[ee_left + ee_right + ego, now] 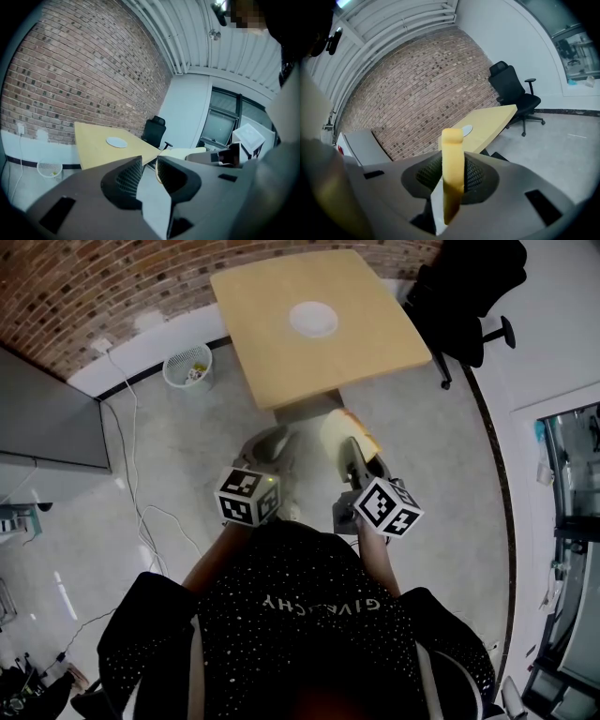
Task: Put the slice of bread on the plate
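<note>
Slice of bread (452, 154) is pinched in our right gripper (451, 180), left gripper (149, 174) jaws slightly apart, empty; plate (312, 319) sits upper centre

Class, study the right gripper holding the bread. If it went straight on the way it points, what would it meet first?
Probably the table, near the plate. The right gripper, shut on the bread, aims slightly down at it; depth is unclear, so perhaps its near edge.
</note>
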The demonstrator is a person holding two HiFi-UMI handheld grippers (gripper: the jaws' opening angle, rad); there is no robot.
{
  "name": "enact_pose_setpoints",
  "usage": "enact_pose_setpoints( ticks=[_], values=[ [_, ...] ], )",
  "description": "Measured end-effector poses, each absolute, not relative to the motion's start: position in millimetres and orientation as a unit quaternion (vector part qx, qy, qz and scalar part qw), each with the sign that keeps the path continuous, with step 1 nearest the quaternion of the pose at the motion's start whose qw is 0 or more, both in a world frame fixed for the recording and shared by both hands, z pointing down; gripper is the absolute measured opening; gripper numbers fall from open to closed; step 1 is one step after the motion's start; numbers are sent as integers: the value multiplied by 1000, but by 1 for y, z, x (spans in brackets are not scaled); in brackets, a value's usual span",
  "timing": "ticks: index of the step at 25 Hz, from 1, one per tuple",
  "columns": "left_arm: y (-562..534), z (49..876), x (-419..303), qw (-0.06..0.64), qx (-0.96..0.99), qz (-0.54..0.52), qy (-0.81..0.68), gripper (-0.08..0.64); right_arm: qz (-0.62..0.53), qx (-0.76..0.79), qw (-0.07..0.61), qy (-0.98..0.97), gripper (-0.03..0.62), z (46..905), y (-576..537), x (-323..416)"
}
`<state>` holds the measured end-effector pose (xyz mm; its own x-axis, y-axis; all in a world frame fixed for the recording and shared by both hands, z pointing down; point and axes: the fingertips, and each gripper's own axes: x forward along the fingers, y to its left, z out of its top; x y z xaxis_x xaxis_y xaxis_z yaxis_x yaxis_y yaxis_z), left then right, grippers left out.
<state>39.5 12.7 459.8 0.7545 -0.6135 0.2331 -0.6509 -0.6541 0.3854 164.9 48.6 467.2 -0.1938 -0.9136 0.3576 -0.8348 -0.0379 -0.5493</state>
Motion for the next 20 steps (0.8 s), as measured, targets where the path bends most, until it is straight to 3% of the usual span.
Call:
enact_pose_setpoints(
  ticks=[20],
  values=[
    [-187,459,109,260,903,41,-340,104,-366,-635,31,679,94,463,-144,227]
  ],
)
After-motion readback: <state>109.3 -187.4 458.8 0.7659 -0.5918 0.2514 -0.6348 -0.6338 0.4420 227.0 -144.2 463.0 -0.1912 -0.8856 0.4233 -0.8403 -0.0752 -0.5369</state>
